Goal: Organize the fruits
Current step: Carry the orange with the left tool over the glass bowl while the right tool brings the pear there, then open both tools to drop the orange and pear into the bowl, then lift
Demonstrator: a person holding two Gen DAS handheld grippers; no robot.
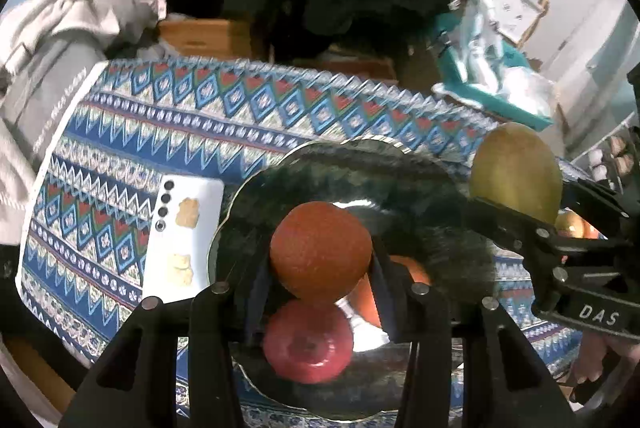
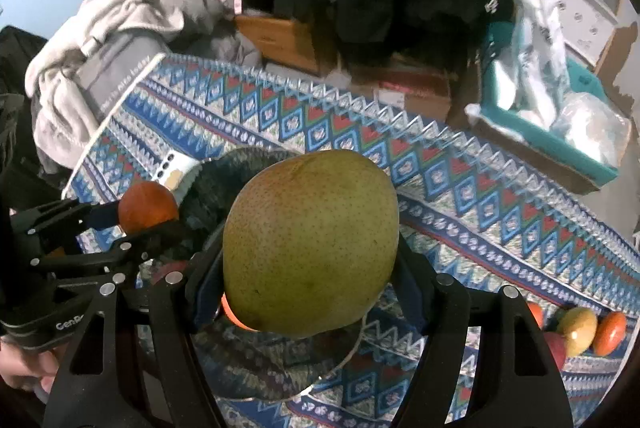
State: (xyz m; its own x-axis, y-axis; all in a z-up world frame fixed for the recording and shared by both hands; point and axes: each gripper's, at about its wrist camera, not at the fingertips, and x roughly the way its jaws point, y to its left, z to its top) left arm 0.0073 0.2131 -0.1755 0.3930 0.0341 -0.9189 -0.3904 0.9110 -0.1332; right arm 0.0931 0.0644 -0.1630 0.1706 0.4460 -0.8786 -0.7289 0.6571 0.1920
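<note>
An orange [image 1: 320,248] sits between the pads of my left gripper [image 1: 320,268], which is shut on it just above a shiny metal plate [image 1: 360,167]. On the plate lie a red apple [image 1: 308,340] and another orange fruit [image 1: 412,268], partly hidden. My right gripper [image 2: 310,272] is shut on a large green pear [image 2: 312,240] over the plate's right side [image 2: 280,368]. In the left wrist view the pear [image 1: 516,171] hangs at the right. In the right wrist view the left gripper [image 2: 144,224] holds the orange [image 2: 148,207] at the left.
A white phone [image 1: 184,232] lies on the patterned blue cloth [image 1: 160,131] left of the plate. Several loose fruits [image 2: 576,328] lie on the cloth at the right. A teal box with bags [image 2: 552,115] and a pile of grey clothes [image 2: 104,51] stand beyond the cloth.
</note>
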